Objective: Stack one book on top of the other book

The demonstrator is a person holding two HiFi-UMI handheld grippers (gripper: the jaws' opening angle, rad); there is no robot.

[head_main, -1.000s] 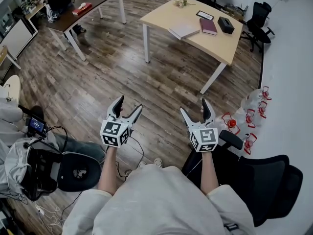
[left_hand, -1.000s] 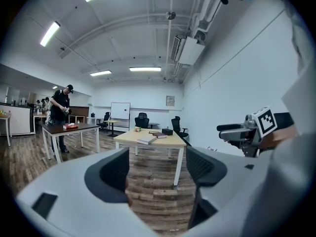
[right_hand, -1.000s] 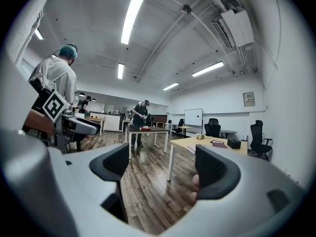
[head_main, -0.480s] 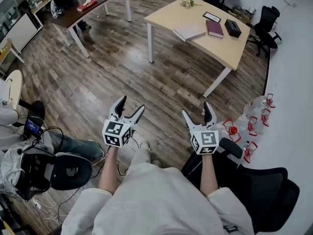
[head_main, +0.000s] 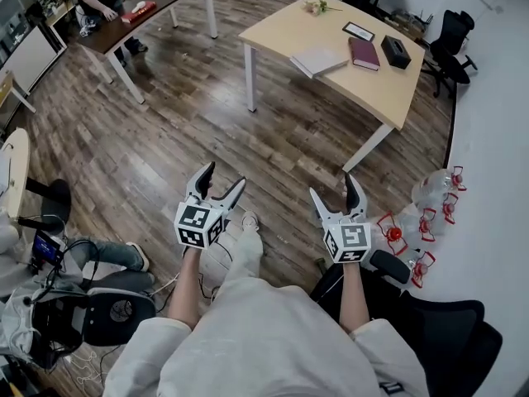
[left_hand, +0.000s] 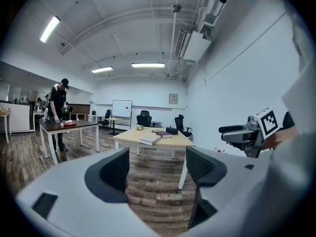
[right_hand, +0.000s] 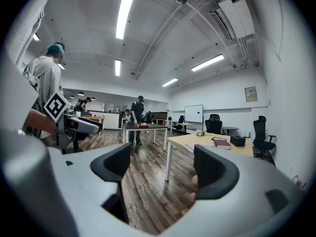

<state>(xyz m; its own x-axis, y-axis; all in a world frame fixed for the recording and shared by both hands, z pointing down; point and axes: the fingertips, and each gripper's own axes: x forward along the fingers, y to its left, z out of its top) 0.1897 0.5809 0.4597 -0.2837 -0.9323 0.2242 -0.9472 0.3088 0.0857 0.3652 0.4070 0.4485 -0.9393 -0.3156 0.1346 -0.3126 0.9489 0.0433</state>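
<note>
Far ahead stands a light wooden table [head_main: 364,89]. On it lie a pale grey book [head_main: 320,59] and, just to its right, a dark red book [head_main: 364,53], apart from each other. Both grippers are held over the wooden floor, well short of the table. My left gripper [head_main: 223,176] is open and empty. My right gripper [head_main: 333,186] is open and empty too. The left gripper view shows the pale book [left_hand: 149,140] and red book [left_hand: 162,134] between its jaws, far off. The right gripper view shows the same pale book [right_hand: 195,147] and red book [right_hand: 222,143].
A black box [head_main: 396,52], a framed card [head_main: 357,31] and small flowers [head_main: 314,7] share the table. A person stands at a dark table [head_main: 157,2] at far left. Bottles with red caps [head_main: 430,201] line the right wall. A black chair [head_main: 438,329] is beside me.
The person carrying the grippers has stepped forward; a leg and shoe now show between the arms. The gear on the floor at left has slid back. Both grippers stay open.
</note>
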